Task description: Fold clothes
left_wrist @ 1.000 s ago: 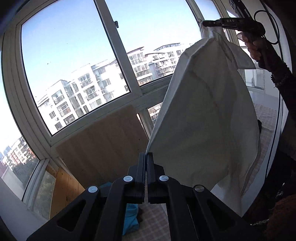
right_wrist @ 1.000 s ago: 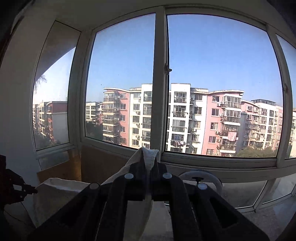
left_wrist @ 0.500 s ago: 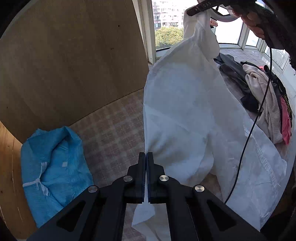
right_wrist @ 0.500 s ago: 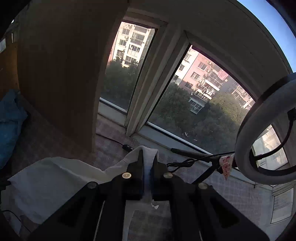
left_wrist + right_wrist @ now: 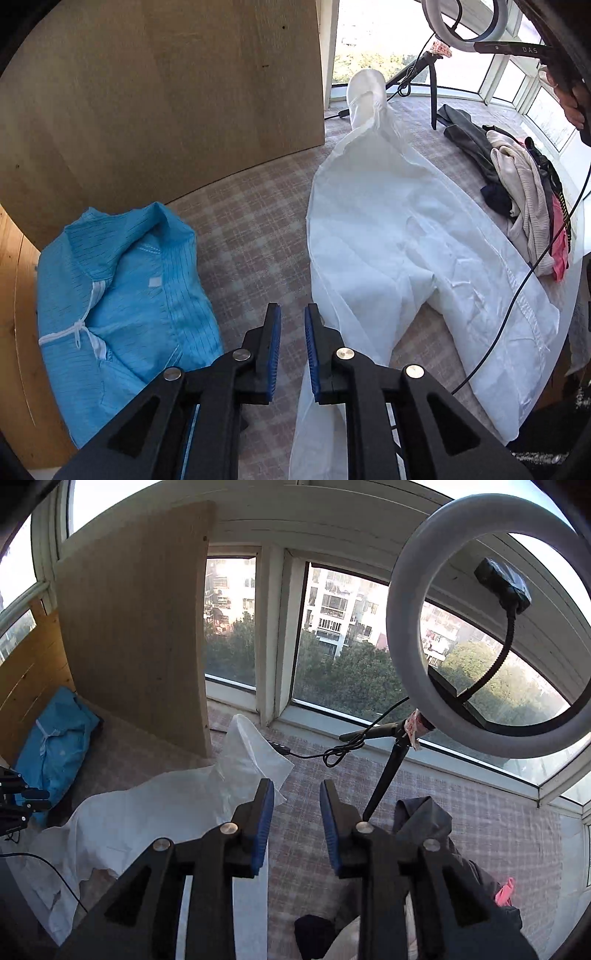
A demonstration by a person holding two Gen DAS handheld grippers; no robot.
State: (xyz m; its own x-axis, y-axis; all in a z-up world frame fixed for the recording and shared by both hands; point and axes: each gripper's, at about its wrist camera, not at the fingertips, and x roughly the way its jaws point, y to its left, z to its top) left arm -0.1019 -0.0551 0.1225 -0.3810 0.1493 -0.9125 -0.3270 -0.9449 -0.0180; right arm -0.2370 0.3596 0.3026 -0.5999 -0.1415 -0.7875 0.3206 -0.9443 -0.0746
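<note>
Light: bright daylight through windows (image 5: 343, 646) | Glare: blown-out panes at upper corners; white garment (image 5: 406, 240) strongly lit | Shadows: soft, beneath grippers and folded cloth | Focus: sharp centre, no motion blur | Distortion: heavy fisheye bending, black vignette around edges

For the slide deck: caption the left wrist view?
Open left tongs above white garment spread flat beside folded blue garment.

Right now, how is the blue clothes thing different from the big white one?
The blue garment is bundled into a compact heap with a white tie; the white garment is spread out long and mostly flat. The blue one lies by the wooden board; the white one lies nearer the clothes pile. Both rest on the checked cloth, ungripped.
</note>
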